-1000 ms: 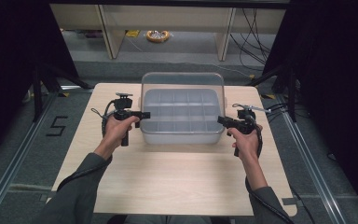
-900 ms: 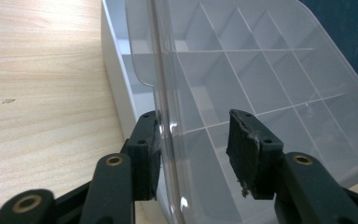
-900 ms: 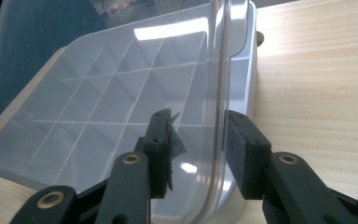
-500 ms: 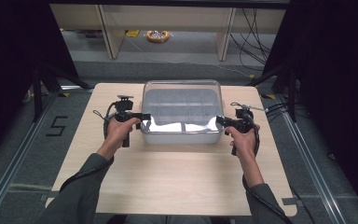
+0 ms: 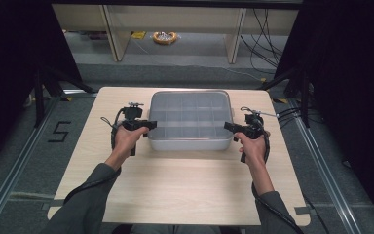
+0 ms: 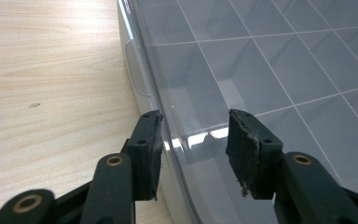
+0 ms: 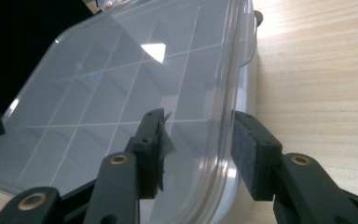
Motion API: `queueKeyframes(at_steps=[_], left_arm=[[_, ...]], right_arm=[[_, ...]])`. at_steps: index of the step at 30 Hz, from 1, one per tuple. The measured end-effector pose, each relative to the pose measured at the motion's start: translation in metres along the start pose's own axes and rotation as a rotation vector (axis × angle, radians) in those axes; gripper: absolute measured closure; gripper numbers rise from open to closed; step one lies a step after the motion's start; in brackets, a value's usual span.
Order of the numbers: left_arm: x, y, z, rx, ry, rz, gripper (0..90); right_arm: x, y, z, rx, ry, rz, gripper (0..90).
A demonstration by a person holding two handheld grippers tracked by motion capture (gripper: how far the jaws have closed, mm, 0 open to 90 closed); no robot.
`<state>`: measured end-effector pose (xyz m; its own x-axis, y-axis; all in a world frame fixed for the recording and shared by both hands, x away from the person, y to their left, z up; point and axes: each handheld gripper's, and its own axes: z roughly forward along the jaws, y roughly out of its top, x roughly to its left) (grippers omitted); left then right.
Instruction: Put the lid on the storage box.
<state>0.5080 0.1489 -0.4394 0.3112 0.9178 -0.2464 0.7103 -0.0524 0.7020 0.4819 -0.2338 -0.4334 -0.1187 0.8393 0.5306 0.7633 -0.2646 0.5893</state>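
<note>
Compartment box (image 5: 190, 119) sits mid-counter (image 5: 175, 185), lid down. Left claw (image 5: 148, 123) & right claw (image 5: 227, 126) straddle the lid's side edges, part-open, both just shifted, not pinching. Step: releasing. Next: back claws off sideways.

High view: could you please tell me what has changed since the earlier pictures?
The clear lid swung down flat onto the box. The right claw has just been opening, the left claw closing slightly, both with the lid's rim between their jaws, unpressed. The box stayed put.
</note>
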Motion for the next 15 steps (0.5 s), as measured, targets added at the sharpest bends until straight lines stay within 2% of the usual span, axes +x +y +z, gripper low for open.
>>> queueKeyframes(at_steps=[3,4,5,6,9,10,11,13,14,15], left_arm=[[0.001,0.000,-0.001,0.003,-0.002,0.003,55.5],[0.001,-0.001,0.000,0.002,-0.003,-0.004,55.5],[0.001,-0.001,0.000,0.000,-0.007,-0.012,55.3],[0.002,-0.001,0.000,0.007,-0.016,-0.020,54.7],[0.005,0.000,-0.001,0.023,-0.032,-0.033,52.4],[0.005,0.000,-0.001,0.023,-0.032,-0.033,52.8],[0.006,-0.001,-0.001,0.025,-0.040,-0.037,52.7],[0.006,-0.001,0.000,0.023,-0.041,-0.041,52.7],[0.007,0.000,-0.001,0.028,-0.043,-0.041,52.7],[0.007,0.000,-0.001,0.028,-0.043,-0.041,52.7]], right_arm=[[0.004,0.002,-0.001,0.019,-0.005,0.021,57.2],[0.000,0.002,0.001,-0.021,-0.006,-0.037,57.1],[-0.001,0.002,0.002,-0.033,-0.007,-0.062,56.7],[0.001,0.003,0.003,-0.019,-0.018,-0.058,56.1],[0.003,0.006,0.006,-0.025,-0.041,-0.102,54.2],[-0.002,0.009,0.008,-0.042,-0.052,-0.191,53.6],[-0.001,0.010,0.010,-0.046,-0.068,-0.203,53.0],[0.005,0.010,0.009,-0.012,-0.086,-0.150,51.6],[0.001,0.011,0.012,-0.032,-0.080,-0.216,50.8],[0.001,0.011,0.012,-0.039,-0.089,-0.238,50.2]])
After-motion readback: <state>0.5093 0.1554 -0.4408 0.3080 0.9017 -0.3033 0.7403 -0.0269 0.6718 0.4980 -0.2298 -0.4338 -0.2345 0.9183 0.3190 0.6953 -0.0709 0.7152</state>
